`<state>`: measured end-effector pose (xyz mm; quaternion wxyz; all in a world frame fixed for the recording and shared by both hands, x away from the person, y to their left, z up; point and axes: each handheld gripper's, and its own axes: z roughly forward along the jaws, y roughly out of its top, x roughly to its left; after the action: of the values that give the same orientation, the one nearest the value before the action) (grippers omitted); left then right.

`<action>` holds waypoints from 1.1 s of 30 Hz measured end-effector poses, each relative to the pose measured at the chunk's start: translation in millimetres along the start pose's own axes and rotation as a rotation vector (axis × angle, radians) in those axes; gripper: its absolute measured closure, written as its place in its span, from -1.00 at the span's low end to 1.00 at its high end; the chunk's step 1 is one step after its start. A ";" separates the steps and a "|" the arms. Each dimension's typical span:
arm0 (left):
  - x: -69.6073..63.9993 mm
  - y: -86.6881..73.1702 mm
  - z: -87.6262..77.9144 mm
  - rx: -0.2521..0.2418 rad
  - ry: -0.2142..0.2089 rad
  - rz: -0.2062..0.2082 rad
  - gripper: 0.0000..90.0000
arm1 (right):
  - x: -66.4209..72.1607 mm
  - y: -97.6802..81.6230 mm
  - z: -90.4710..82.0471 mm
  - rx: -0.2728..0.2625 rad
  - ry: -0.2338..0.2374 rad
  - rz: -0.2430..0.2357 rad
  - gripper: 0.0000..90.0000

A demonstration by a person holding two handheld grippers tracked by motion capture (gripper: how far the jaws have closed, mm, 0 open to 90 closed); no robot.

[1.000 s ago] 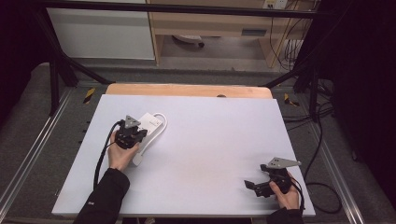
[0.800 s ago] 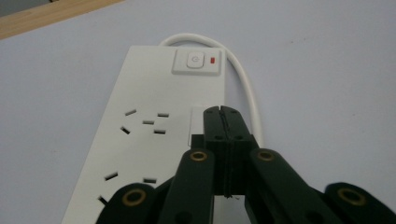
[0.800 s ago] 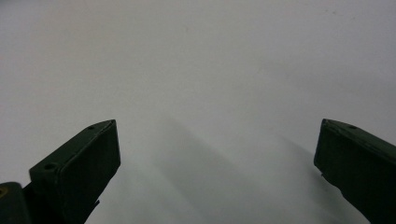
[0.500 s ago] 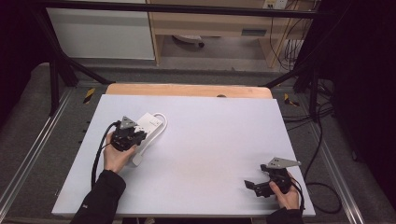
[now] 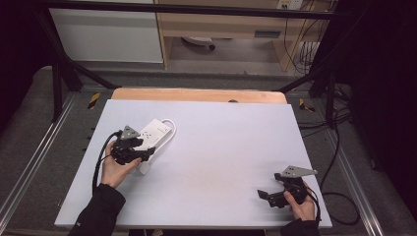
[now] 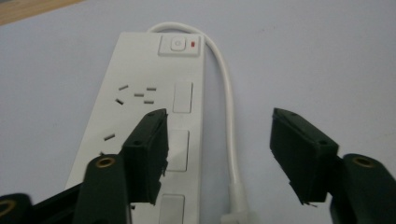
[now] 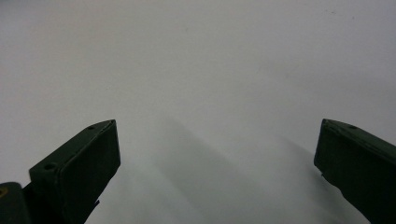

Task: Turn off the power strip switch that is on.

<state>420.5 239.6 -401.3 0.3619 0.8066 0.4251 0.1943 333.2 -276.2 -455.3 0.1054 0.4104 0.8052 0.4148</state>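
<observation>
A white power strip (image 5: 156,131) lies on the left part of the white table (image 5: 221,147), with its switch and red light (image 6: 180,45) at the far end. Its white cable (image 6: 229,116) loops back alongside it. My left gripper (image 5: 141,150) hovers over the strip's near end. Its jaws have just been opening and now stand open (image 6: 224,158); the cable and the strip's edge lie below the gap, and neither is gripped. My right gripper (image 5: 268,197) rests at the table's near right, open (image 7: 215,172) over bare table.
A wooden board edge (image 5: 196,94) runs along the table's far side. Metal frame rails (image 5: 44,142) flank the table, and cables (image 5: 339,147) hang off to the right. A shelf unit (image 5: 221,29) stands beyond.
The left gripper's jaws have opened, and the hand has drawn back slightly to the left from the power strip. The right gripper has stayed still.
</observation>
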 end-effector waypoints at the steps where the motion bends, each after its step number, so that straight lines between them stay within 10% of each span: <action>1: 0.1 -1.1 -1.1 0.005 -0.004 -0.001 -0.24 | 0.0 -0.1 0.2 -0.001 0.001 0.001 -0.98; 14: -3.6 -19.0 -19.4 0.025 0.041 0.007 -0.83 | 0.2 -0.2 0.7 0.000 0.000 0.000 -0.98; 33: -16.1 -52.5 -42.4 0.000 0.029 0.016 -0.87 | 0.6 -0.2 0.4 0.001 -0.001 0.007 -0.98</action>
<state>356.5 263.8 -412.5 0.3540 0.8072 0.4237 0.2089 332.9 -275.5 -455.5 0.1041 0.4132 0.8040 0.4147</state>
